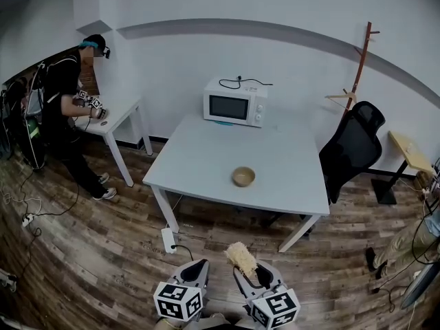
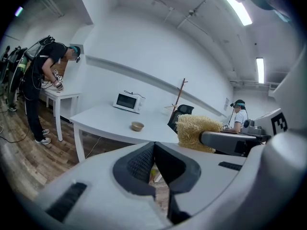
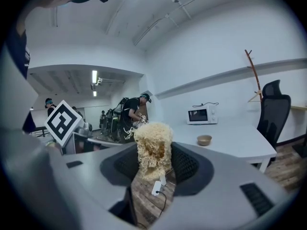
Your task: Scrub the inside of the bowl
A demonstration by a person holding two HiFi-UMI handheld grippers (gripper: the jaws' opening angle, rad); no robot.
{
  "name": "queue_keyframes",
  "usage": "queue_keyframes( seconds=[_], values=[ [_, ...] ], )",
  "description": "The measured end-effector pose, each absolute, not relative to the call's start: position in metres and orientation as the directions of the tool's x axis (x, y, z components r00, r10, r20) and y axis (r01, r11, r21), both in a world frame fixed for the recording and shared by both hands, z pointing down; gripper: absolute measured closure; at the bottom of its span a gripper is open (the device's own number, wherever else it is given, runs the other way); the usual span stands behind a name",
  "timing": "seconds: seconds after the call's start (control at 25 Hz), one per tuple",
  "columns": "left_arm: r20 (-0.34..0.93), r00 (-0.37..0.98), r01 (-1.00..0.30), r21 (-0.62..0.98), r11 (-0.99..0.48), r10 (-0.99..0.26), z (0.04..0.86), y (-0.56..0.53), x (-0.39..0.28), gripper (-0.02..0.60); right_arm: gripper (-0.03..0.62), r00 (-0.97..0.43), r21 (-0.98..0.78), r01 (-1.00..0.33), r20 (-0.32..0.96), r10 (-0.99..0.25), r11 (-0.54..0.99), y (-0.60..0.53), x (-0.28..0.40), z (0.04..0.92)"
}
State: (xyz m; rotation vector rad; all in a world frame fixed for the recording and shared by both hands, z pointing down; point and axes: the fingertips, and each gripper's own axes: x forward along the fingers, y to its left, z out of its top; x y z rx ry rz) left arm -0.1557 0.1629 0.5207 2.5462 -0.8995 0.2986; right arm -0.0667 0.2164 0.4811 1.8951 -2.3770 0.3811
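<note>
A small tan bowl (image 1: 243,177) stands near the front edge of the white table (image 1: 206,160), well ahead of both grippers; it also shows as the bowl (image 2: 137,126) and the bowl (image 3: 204,140) in the gripper views. My right gripper (image 1: 249,268) is shut on a pale yellow fibrous scrubber (image 1: 241,256), which sticks up from between its jaws as a scrubber (image 3: 153,147). My left gripper (image 1: 201,267) is shut with nothing between its jaws (image 2: 153,164). Both hover low over the wooden floor in front of the table.
A white microwave (image 1: 235,103) sits at the table's back edge. A black office chair (image 1: 354,146) stands at the right, a wooden coat stand (image 1: 359,67) behind it. A person (image 1: 65,108) works at a small white side table (image 1: 120,115) on the left. A power strip (image 1: 168,239) lies on the floor.
</note>
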Motion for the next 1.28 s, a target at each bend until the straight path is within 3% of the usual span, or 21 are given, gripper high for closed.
queue_keyframes(
  seconds=[0.64, 1.28],
  values=[
    [0.351, 0.769, -0.637, 0.350, -0.687, -0.534, 0.535, 0.156, -0.163, 0.563, 0.408, -0.220, -0.154, -0.970, 0.237, -0.946, 0.187, 0.210, -0.068, 0.490],
    [0.368, 0.736, -0.675, 0.336, -0.657, -0.568, 0.534, 0.064, -0.120, 0.563, 0.408, -0.269, -0.173, -0.957, 0.230, -0.935, 0.232, 0.108, -0.022, 0.485]
  ],
)
